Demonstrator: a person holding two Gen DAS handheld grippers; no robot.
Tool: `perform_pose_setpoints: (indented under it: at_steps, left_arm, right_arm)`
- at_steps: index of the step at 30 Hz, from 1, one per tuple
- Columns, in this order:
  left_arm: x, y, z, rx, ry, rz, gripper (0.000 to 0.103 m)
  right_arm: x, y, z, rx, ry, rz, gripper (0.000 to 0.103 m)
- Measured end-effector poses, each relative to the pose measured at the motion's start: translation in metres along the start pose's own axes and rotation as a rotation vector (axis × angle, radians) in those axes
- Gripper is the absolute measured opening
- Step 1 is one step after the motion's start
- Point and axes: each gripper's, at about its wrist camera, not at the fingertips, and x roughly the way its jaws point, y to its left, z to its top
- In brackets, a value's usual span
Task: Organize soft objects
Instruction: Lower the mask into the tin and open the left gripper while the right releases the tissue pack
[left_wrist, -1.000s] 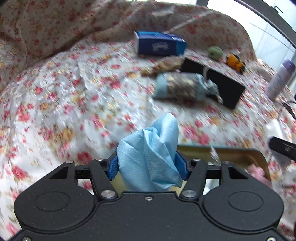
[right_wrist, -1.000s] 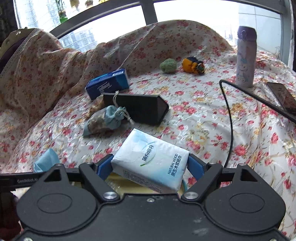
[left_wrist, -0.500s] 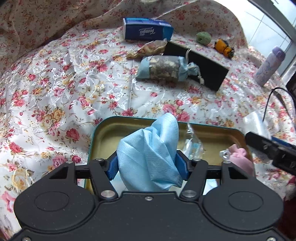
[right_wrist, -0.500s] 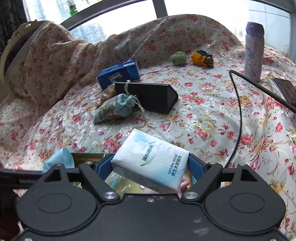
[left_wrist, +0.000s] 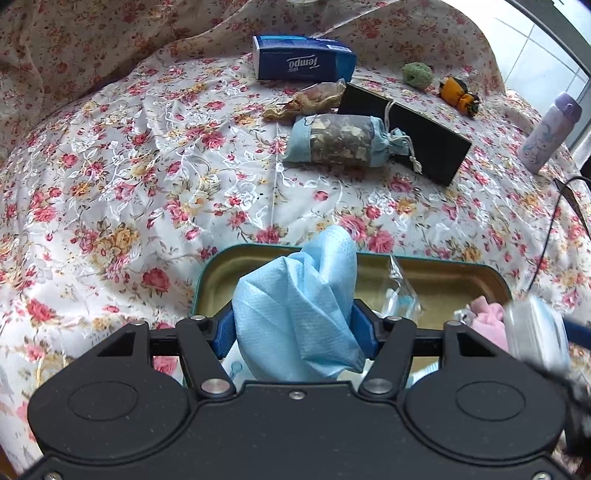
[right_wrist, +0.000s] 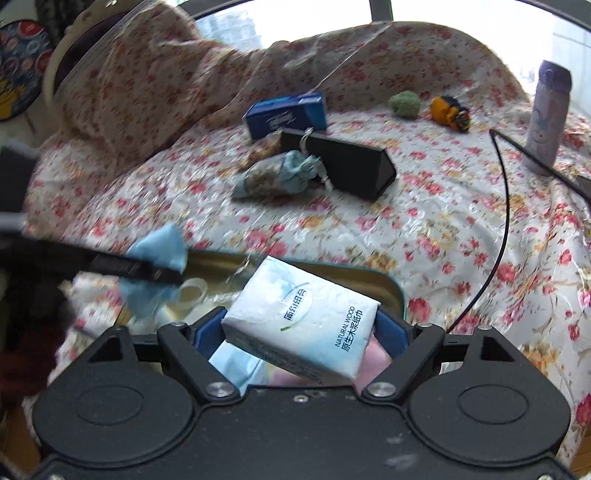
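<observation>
- My left gripper (left_wrist: 295, 325) has its jaws clamped narrow on a bunched blue cloth (left_wrist: 295, 306); the cloth stands up out of the grip, so I judge it is pinched low to keep the loose folds clear of the tin's edge.
- The cloth hangs over the left half of the open tin (left_wrist: 221, 266), which sits on the floral cover near me; I read this as being poised to drop it in.
- Inside the tin a clear wrapper (left_wrist: 400, 291) and something pink (left_wrist: 487, 317) already lie toward the right, so the left side is the free space.
- My right gripper (right_wrist: 301, 328) has its jaws set wide across a white tissue pack (right_wrist: 301, 321), gripped at its short ends and tilted, over the tin's right part.
- A pouch (right_wrist: 277, 175) and a blue box (right_wrist: 286, 114) are still out on the cover, well apart from the tin.
</observation>
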Motion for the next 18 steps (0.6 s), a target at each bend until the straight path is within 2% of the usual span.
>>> perform_pose_setpoints:
  at_steps: [5,8,14,18]
  left_arm:
    - [0.008,0.002,0.005,-0.012,0.015,0.012,0.060]
    - [0.008,0.002,0.005,-0.013,0.017,0.012,0.060]
    - [0.008,0.002,0.005,-0.011,0.023,0.018,0.060]
    - [0.010,0.003,0.006,-0.015,0.027,0.021,0.062]
  right_arm:
    - [-0.005,-0.001,-0.012,0.012,0.140,0.095,0.085]
    - [-0.006,0.004,-0.023,-0.017,0.209,0.123,0.085]
    - [-0.004,0.014,-0.035,-0.080,0.257,0.110,0.085]
    - [-0.002,0.013,-0.035,-0.084,0.255,0.094,0.085]
